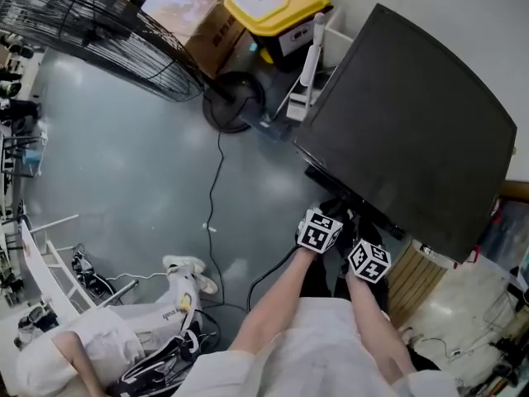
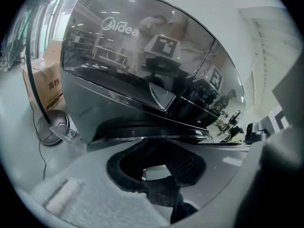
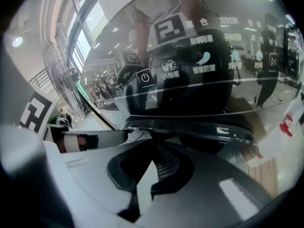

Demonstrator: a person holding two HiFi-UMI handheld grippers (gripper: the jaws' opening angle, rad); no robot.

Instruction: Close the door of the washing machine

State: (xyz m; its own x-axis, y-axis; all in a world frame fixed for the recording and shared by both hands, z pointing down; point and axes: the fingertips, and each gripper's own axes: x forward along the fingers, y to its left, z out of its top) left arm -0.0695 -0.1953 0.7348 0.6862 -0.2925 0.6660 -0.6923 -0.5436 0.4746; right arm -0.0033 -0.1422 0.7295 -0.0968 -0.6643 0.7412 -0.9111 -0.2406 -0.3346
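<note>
The washing machine's dark glass lid (image 1: 413, 122) stands tilted up at the right of the head view. Both grippers are at its near edge, side by side. My left gripper (image 1: 335, 212) has its jaws narrowed about the lid's front rim (image 2: 152, 136), with the fingertips (image 2: 187, 151) right up against it. Above the left gripper (image 2: 159, 148) the glossy lid (image 2: 142, 65) fills that view. My right gripper (image 1: 374, 234) is shut with nothing in it. In its own view the right gripper (image 3: 154, 151) sits just below the lid's rim (image 3: 190, 129) and the printed panel (image 3: 199, 61).
A large floor fan (image 1: 91, 31) with a round base (image 1: 234, 102) stands at the left, a cable (image 1: 216, 197) running from it over the grey floor. A yellow-lidded bin (image 1: 269, 2) and a cardboard box (image 1: 215, 35) sit behind. A person crouches at the bottom left (image 1: 83, 346).
</note>
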